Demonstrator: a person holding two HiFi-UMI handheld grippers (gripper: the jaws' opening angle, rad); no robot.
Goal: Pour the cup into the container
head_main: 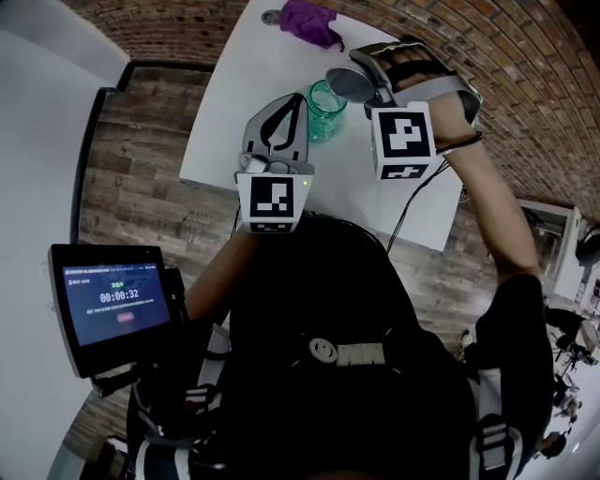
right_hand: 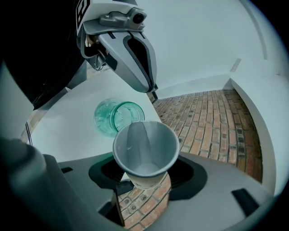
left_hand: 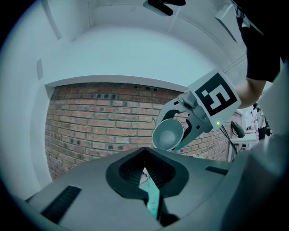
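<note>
A pale paper cup (right_hand: 145, 151) sits between the jaws of my right gripper (right_hand: 144, 182), which is shut on it. The cup is tipped, its mouth turned toward the green glass container (right_hand: 118, 116). I see only a pale, bare bottom inside the cup. In the head view the cup (head_main: 352, 84) hangs just right of and above the container (head_main: 324, 111) on the white table (head_main: 234, 89). My left gripper (head_main: 296, 101) is shut and empty, its tips right beside the container's left side. The left gripper view shows the right gripper with the cup (left_hand: 168, 134) against a brick wall.
A purple cloth (head_main: 309, 21) lies at the table's far edge. A tablet screen (head_main: 112, 305) on a stand sits low at my left. Wooden floor surrounds the table, with brick wall (head_main: 487, 37) beyond.
</note>
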